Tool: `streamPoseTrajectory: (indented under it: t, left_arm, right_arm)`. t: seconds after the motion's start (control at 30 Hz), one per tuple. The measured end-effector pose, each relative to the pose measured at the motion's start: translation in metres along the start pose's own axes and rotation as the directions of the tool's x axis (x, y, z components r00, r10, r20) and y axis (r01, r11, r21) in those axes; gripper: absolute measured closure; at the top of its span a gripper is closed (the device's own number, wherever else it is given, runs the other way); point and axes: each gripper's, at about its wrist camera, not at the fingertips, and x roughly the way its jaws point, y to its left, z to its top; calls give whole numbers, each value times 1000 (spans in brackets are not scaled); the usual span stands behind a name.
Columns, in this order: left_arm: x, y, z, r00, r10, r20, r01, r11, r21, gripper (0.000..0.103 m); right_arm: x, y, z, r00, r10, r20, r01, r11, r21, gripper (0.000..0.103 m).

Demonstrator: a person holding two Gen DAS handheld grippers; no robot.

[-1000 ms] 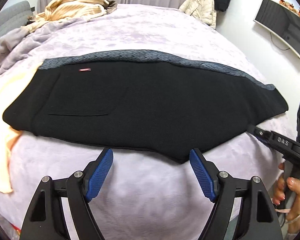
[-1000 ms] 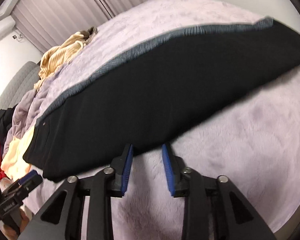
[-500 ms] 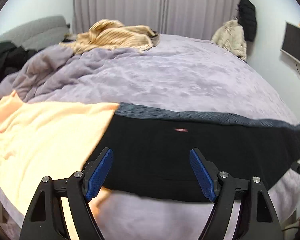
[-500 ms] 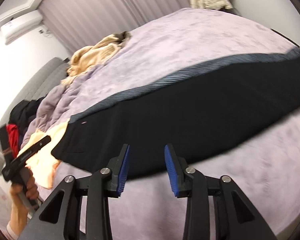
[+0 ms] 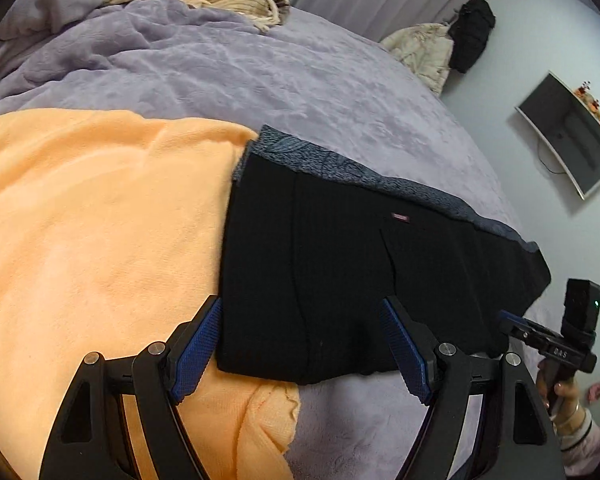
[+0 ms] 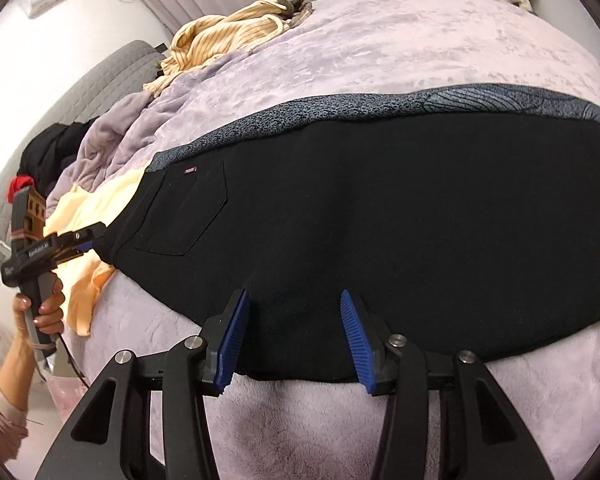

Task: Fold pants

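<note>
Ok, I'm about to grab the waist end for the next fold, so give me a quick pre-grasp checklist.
1. Black fleece pants lie flat, lengthwise on the lilac plush blanket: ok.
2. Left gripper open over waist end: ok.
3. Right gripper empty, jaws opening, near edge: ok.
4. Waist end overlaps the orange fleece cloth; risk of pinching both: not ok.
5. Layers aligned underneath: cannot tell.

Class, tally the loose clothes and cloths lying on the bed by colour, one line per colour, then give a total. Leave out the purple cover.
Black: 1, the pants
Orange: 1, the cloth under the pants' waist end
Beige striped: 1, the garment at the far end
Total: 3
</note>
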Motion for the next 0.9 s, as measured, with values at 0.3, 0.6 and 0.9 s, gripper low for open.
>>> streamPoseTrajectory:
  t: [0.3, 0.6, 0.9]
  left_arm:
    - [-6, 1, -6, 995, 85, -53, -81, 994, 67, 56]
    - [-3, -14, -30, 961, 277, 9, -277, 957, 93, 42]
    - [-27, -58, -39, 879, 465, 106, -472, 880, 58, 2]
  right_arm:
    - [7, 10, 3, 999, -46, -2, 46, 999, -4, 52]
    - [5, 9, 1, 999, -48, -3, 48, 999, 4, 52]
    - [-14, 2, -7, 1000, 11, 22, -13, 998, 57, 50]
